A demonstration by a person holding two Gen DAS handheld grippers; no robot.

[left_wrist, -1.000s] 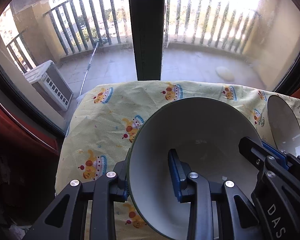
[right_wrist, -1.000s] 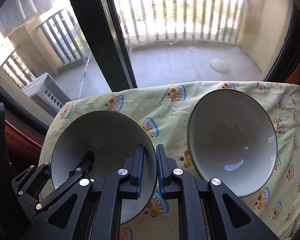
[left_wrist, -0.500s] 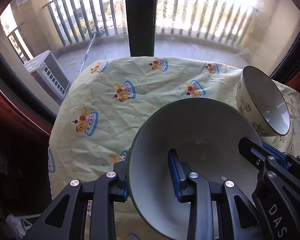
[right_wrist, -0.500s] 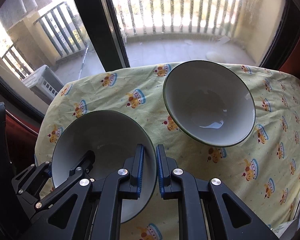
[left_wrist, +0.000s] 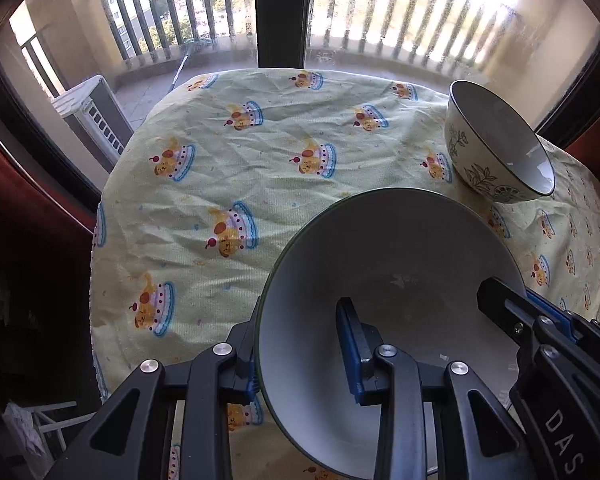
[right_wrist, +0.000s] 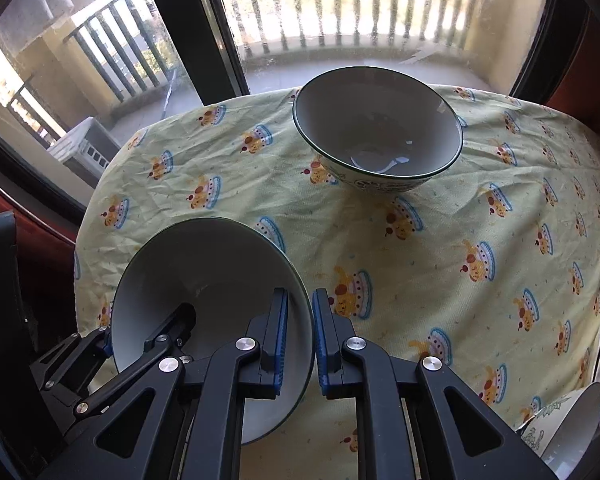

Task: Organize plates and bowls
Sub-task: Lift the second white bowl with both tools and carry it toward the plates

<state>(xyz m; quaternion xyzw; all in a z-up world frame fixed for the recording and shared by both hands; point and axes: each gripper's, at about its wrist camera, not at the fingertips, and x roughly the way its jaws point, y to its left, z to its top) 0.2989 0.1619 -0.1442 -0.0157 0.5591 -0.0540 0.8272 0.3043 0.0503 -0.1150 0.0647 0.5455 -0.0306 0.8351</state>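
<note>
Left tool (left_wrist: 304,352): lower centre of the left wrist view, angled steeply down, clamped on the left rim of a grey bowl (left_wrist: 400,280); one finger outside the wall, one inside. The bowl's lower edge is cut off by the frame and by the tool's body.
Right tool (right_wrist: 300,332): lower centre of the right wrist view, angled steeply down, pinched narrow on the right rim of the same bowl, blue pads either side of the wall. In the left wrist view only its black body shows, lower right, lettering cut off.
Whether the held bowl touches the surface (right_wrist: 440,240) under the printed yellow cloth cannot be told.
Second bowl (right_wrist: 378,128), leaf-patterned: upper centre of the right wrist view, standing apart.
Further dishes (right_wrist: 572,416): lower right corner, cropped, kind unclear.
</note>
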